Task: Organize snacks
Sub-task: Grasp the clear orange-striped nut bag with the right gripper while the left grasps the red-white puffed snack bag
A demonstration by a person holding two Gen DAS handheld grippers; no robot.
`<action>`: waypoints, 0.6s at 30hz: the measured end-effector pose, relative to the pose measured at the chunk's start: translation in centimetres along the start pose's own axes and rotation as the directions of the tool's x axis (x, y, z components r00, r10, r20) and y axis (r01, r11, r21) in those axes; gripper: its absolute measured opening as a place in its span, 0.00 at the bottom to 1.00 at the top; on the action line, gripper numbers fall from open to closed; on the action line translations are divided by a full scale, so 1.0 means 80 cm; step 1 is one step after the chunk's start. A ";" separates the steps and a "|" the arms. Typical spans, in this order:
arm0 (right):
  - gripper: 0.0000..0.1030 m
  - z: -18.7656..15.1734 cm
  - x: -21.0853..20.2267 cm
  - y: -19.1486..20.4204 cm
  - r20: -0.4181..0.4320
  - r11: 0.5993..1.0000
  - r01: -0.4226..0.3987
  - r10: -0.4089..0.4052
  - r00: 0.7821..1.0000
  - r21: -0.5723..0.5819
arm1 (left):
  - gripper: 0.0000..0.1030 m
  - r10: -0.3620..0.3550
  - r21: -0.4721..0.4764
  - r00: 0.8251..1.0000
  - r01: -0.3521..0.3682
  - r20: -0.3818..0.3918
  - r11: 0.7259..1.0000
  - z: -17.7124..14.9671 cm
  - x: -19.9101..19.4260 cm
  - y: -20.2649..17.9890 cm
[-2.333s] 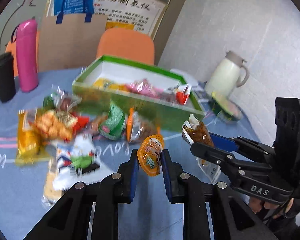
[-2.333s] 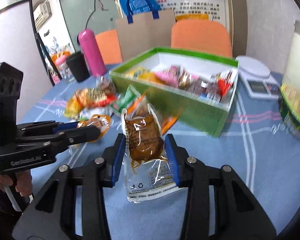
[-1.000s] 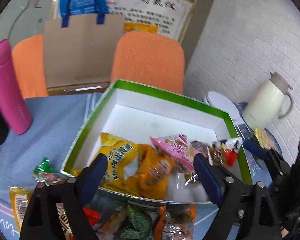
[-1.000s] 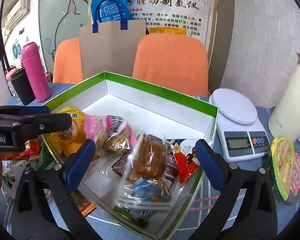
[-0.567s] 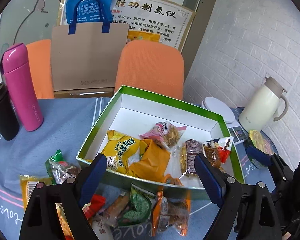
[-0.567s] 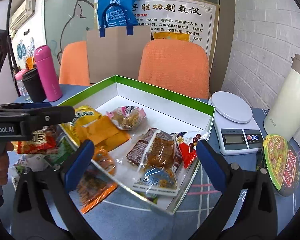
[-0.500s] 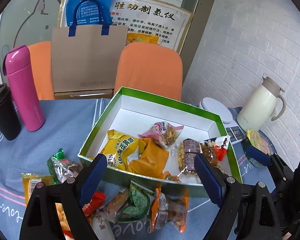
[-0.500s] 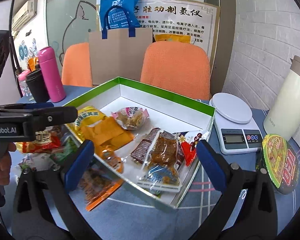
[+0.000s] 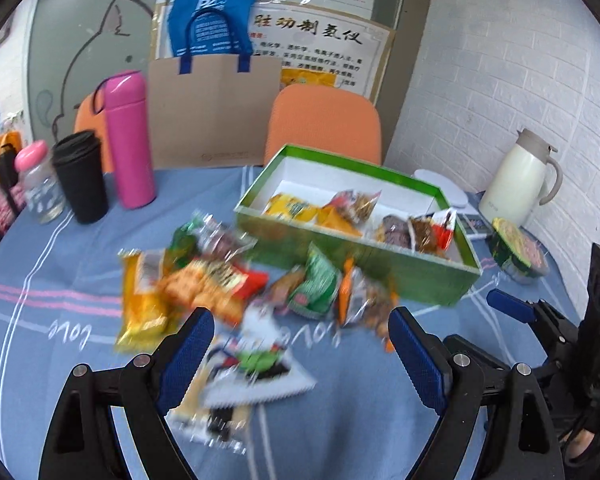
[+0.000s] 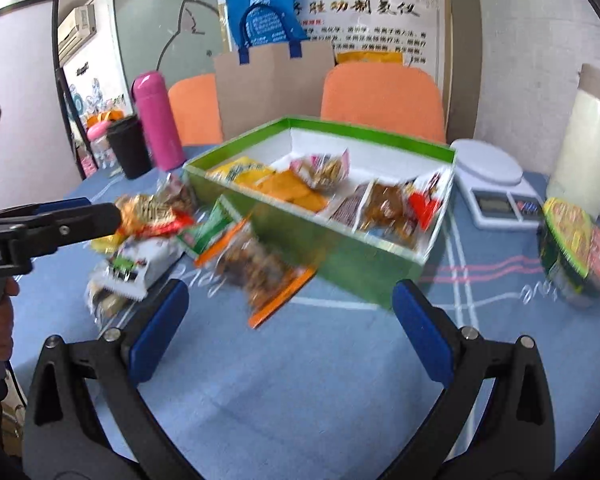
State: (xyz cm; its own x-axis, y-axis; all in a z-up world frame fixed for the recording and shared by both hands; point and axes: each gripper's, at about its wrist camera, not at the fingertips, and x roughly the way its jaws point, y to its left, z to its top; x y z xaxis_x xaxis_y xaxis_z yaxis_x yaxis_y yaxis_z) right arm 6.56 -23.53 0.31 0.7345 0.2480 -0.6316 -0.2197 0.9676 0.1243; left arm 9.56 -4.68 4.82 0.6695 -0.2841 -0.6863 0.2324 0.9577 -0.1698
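Note:
A green box (image 9: 364, 268) with a white inside holds several snack packets, among them a yellow one (image 9: 290, 208) and a brown one (image 10: 384, 204). More packets lie loose on the blue tablecloth in front of it: an orange-red bag (image 9: 212, 284), a green packet (image 9: 316, 284), a white packet (image 9: 256, 364) and an orange-edged packet (image 10: 268, 276). My left gripper (image 9: 300, 348) is open and empty above the loose pile. My right gripper (image 10: 288, 324) is open and empty, near the box's front corner (image 10: 380, 268).
A pink bottle (image 9: 130, 140), a black cup (image 9: 82, 176) and a small jar (image 9: 40, 184) stand at the back left. A kitchen scale (image 10: 496, 184), a white jug (image 9: 516, 180) and a noodle bowl (image 10: 576, 240) are on the right. Orange chairs (image 9: 324, 120) and a paper bag (image 9: 212, 108) stand behind the table.
Both grippers let their packets go into the box and now stand open. They have since pulled back and down from over the box to the loose snacks.

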 end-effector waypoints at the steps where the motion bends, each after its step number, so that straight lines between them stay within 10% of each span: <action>1: 0.98 -0.004 0.006 0.006 -0.015 1.000 -0.007 0.007 1.000 -0.007 | 0.88 0.009 -0.013 1.000 -0.009 -0.004 1.000 -0.010 -0.003 0.007; 18: 0.75 0.010 0.115 0.047 -0.197 0.988 0.071 -0.097 0.976 -0.135 | 0.88 0.112 -0.041 0.992 -0.115 -0.056 0.993 -0.059 0.012 0.063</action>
State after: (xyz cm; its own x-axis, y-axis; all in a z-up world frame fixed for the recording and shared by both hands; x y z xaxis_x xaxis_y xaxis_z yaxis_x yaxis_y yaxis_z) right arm 13.01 -17.58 -4.39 0.6114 0.1391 -0.7790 -0.2519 0.9674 -0.0250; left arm 8.09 0.08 -0.03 0.6508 -0.1717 -0.7396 0.1250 0.9850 -0.1187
